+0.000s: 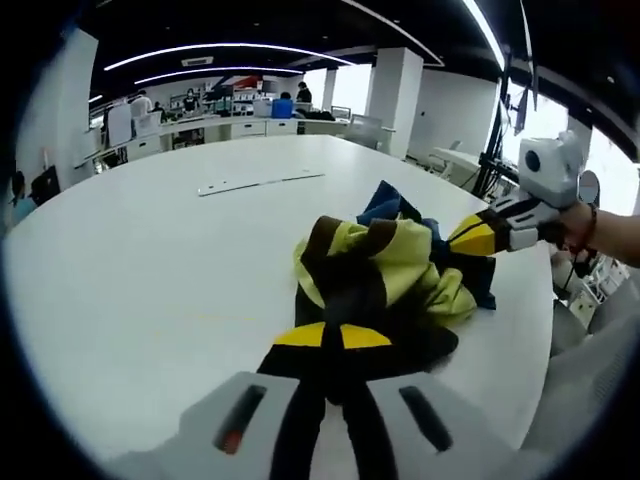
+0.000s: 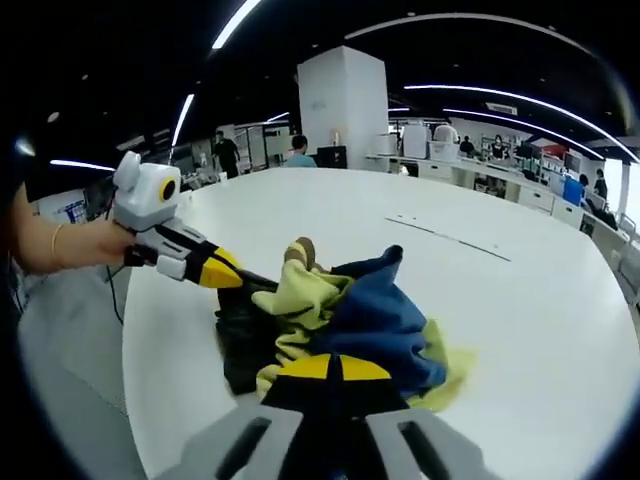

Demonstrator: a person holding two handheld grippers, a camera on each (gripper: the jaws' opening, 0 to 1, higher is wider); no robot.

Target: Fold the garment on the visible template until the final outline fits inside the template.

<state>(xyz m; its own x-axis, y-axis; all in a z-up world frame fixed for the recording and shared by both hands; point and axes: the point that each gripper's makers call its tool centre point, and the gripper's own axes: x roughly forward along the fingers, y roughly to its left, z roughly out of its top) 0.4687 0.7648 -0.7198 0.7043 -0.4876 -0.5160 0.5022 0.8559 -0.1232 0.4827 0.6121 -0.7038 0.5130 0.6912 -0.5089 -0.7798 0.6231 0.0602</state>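
A crumpled garment (image 1: 385, 275) lies bunched in a loose heap on a large, round-edged white tabletop (image 1: 150, 270), toward the edge nearest the person. The cloth is a patchwork of colours: pale yellow-green, dark blue, and black or very dark brown panels, all folded over each other with no clear outline. In the left gripper view, the left claw (image 1: 332, 345) rises from the bottom with its yellow-tipped black jaws drawn together on the dark near edge of the garment, pinching the cloth. The right claw (image 1: 478, 237) comes in from the right side of that view, held by a hand (image 1: 578, 226), and its yellow and black tip meets the far blue and yellow side of the heap. In the right gripper view, the garment (image 2: 335, 320) shows its blue side nearest, with yellow-green folds behind and black cloth to the left; the right claw (image 2: 332, 372) has its jaws closed together on the blue cloth. The left claw (image 2: 228, 272) reaches in from the left, its tip buried in the black and yellow folds. Farther out on the tabletop lies a thin, long pale strip (image 1: 262, 183), well apart from the garment. Desks and people stand in the background of the room.
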